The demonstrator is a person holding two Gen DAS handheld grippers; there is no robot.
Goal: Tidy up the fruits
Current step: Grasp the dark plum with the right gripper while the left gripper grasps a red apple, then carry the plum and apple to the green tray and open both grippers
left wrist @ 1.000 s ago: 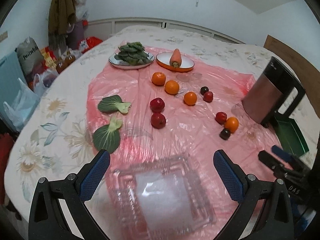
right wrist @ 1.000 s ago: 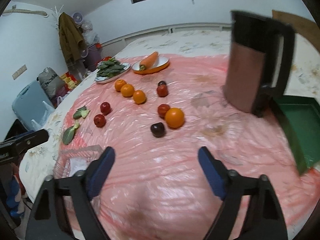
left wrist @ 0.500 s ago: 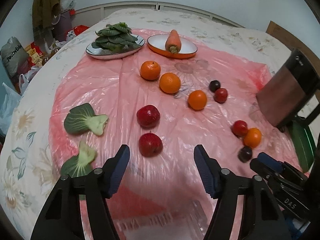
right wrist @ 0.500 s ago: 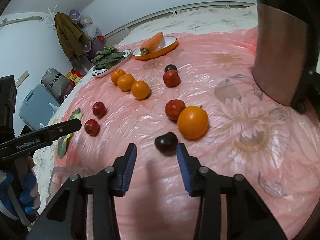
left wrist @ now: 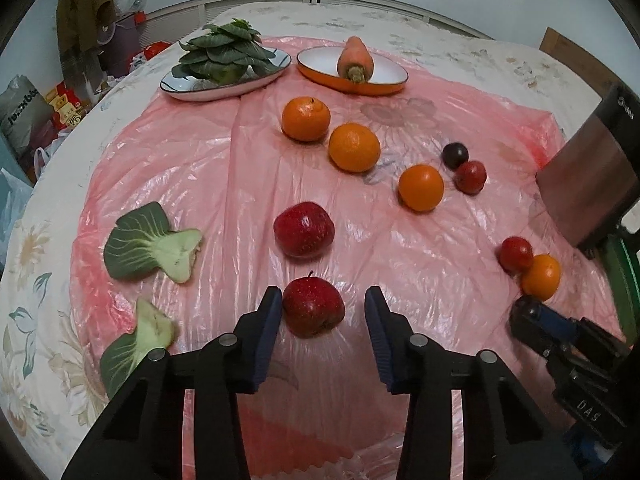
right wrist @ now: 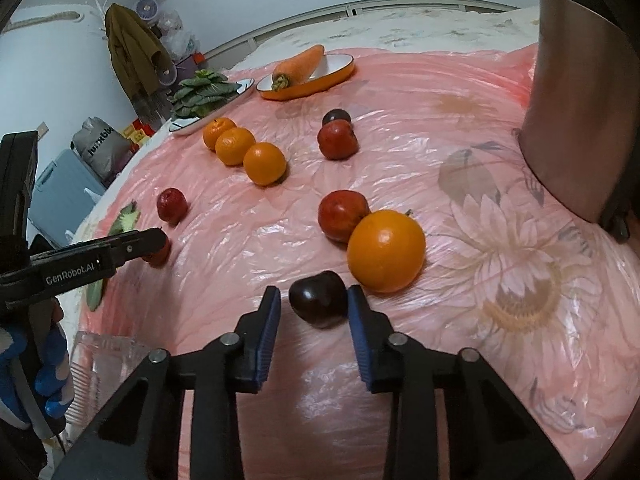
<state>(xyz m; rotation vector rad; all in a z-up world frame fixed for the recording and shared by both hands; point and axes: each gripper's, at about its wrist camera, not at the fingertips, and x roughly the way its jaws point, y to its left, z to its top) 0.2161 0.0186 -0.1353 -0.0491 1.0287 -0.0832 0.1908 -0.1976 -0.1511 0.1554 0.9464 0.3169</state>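
**Item 1: left gripper (left wrist: 323, 300), left wrist view.**
- Fingers (left wrist: 266, 332): released but narrowing. They have just been closing and now bracket a red apple (left wrist: 314, 306).
- Contact: the 9 o'clock pad touches the apple's skin. The 3 o'clock pad stands clear, with pink sheet showing in the gap, so there is no grasp yet.
- Position: the apple rests on the pink plastic sheet (left wrist: 200, 160) covering the counter (left wrist: 36, 280).
- Handling, judged: firm, moderately heavy, with glossy skin that may slide on the pads. Take it across the widest girth, below the stem, and centre it before clamping, or the one-sided touch may roll it toward 3 o'clock on the slick film.

**Item 2: right gripper (right wrist: 313, 296), right wrist view.**
- Fingers (right wrist: 362, 332): likewise just closing, set either side of a dark plum (right wrist: 319, 304).
- Contact: the 3 o'clock pad looks to be at the skin, and a thin gap remains at 9 o'clock. It is not clenched.
- Handling, judged: small, light, smooth and softer than the apple, so it bruises under hard pressure. Grip it at the equator with a gentle squeeze.

**Item 3: neighbours.**
- A large orange (right wrist: 386, 251) sits just beside the plum at 1 o'clock and may be nudged by the near finger. It touches a red fruit (right wrist: 343, 216) at 12 o'clock.
- A second apple (left wrist: 304, 229) lies at 12 o'clock of the first, apart from it.
- Three oranges (left wrist: 354, 147) run in a line at 12 to 1 o'clock, farther out.
- Bok choy pieces (left wrist: 150, 242) lie at 9 to 10 o'clock.

**Item 4: clear plastic tray (right wrist: 100, 364).**
- Position: at 8 o'clock in the right view. It is probably the destination.
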